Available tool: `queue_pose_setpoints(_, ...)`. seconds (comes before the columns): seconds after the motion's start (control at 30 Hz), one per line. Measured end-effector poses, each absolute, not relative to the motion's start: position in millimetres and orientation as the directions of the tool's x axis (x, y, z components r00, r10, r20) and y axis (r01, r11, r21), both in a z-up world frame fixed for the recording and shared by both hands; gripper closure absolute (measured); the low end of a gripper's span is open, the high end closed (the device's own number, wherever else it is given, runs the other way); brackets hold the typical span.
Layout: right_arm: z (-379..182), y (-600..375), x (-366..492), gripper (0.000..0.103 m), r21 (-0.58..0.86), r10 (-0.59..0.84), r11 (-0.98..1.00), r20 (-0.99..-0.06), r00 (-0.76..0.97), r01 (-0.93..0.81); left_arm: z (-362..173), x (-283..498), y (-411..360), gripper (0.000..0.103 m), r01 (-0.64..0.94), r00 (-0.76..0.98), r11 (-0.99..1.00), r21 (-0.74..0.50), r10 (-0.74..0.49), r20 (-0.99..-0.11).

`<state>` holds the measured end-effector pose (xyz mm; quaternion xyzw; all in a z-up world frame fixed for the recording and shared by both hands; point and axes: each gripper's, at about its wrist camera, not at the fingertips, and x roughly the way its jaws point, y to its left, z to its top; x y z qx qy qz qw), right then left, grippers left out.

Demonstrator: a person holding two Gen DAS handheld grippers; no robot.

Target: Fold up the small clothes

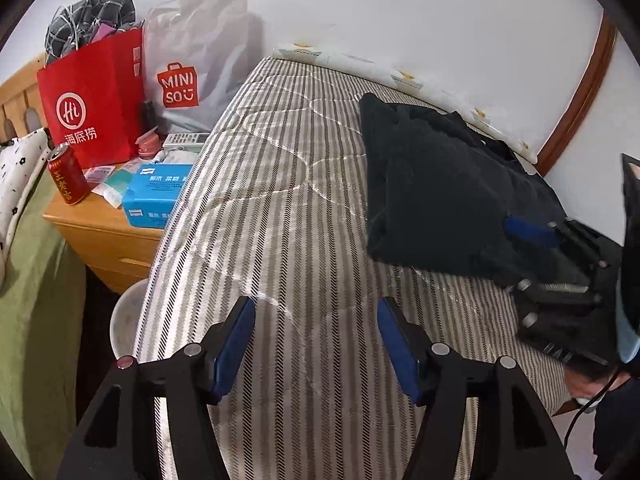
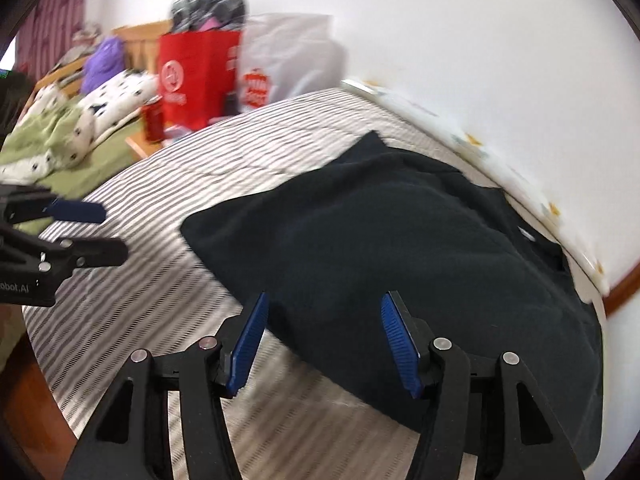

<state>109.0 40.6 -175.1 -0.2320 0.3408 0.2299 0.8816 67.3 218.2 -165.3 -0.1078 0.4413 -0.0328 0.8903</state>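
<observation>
A black garment [image 1: 440, 192] lies folded on the striped mattress [image 1: 280, 208], close to the wall side. In the left wrist view my left gripper [image 1: 316, 308] stands open over bare mattress, left of the garment, with nothing between its blue pads. My right gripper [image 1: 520, 256] shows at the garment's right end. In the right wrist view, which is blurred, my right gripper [image 2: 325, 304] is open above the near edge of the black garment [image 2: 400, 240], pads not pressing on it. My left gripper [image 2: 108, 232] is at the far left over the mattress [image 2: 140, 320], open and apart from the cloth.
A wooden nightstand [image 1: 100, 236] left of the bed carries a red paper bag [image 1: 92, 100], a white Miniso bag [image 1: 196, 68], a red can [image 1: 68, 176] and a blue tissue box [image 1: 154, 194]. Green bedding [image 1: 36, 320] lies further left. The white wall [image 1: 440, 20] borders the mattress.
</observation>
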Motion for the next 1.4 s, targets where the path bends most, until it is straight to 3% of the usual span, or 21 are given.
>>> queue_pose_setpoints(0.1,-185,58,113,0.043,-0.213,0.283,0.755,-0.748,0.601,-0.620,-167,70,217,0.041,-0.015,0.607,0.980,-0.197,-0.147,-0.781)
queue_pose_setpoints(0.2,-193,72,119,0.037,-0.257,0.268,0.737,-0.737,0.620,-0.625,-171,72,220,0.041,-0.004,0.600,0.978,-0.210,-0.165,-0.783)
queue_pose_setpoints(0.37,-197,82,130,0.038,-0.228,0.287,0.756,-0.727,0.624,-0.613,-173,73,221,0.040,0.003,0.603,0.976,-0.216,-0.174,-0.779)
queue_pose_setpoints(0.43,-198,90,135,0.049,-0.238,0.287,0.759,-0.713,0.640,-0.606,-173,74,221,0.039,0.002,0.605,0.975,-0.224,-0.180,-0.775)
queue_pose_setpoints(0.5,-198,96,138,0.087,-0.270,0.277,0.755,-0.695,0.663,-0.598,-173,76,220,0.038,0.003,0.606,0.973,-0.232,-0.186,-0.773)
queue_pose_setpoints(0.57,-189,87,146,0.090,-0.203,0.309,0.784,-0.693,0.652,-0.587,-173,80,215,0.038,0.004,0.607,0.974,-0.227,-0.183,-0.774)
queue_pose_setpoints(0.8,-126,-4,152,0.092,0.072,0.460,0.858,-0.550,0.697,-0.509,-166,98,181,0.038,0.028,0.596,0.971,-0.237,-0.206,-0.776)
queue_pose_setpoints(1.07,-102,-146,163,0.093,0.251,0.431,0.902,-0.454,0.780,-0.352,-151,113,113,0.038,0.133,0.609,0.957,-0.259,-0.285,-0.740)
queue_pose_setpoints(1.2,-110,-207,158,0.094,0.303,0.398,0.909,-0.430,0.811,-0.285,-145,121,70,0.037,0.224,0.594,0.931,-0.289,-0.365,-0.717)
queue_pose_setpoints(1.27,-119,-236,153,0.094,0.312,0.368,0.917,-0.426,0.827,-0.248,-143,123,50,0.032,0.279,0.591,0.911,-0.303,-0.412,-0.694)
queue_pose_setpoints(1.4,-151,-287,152,0.094,0.372,0.325,0.917,-0.488,0.810,-0.144,-139,126,6,0.030,0.373,0.569,0.880,-0.294,-0.467,-0.676)
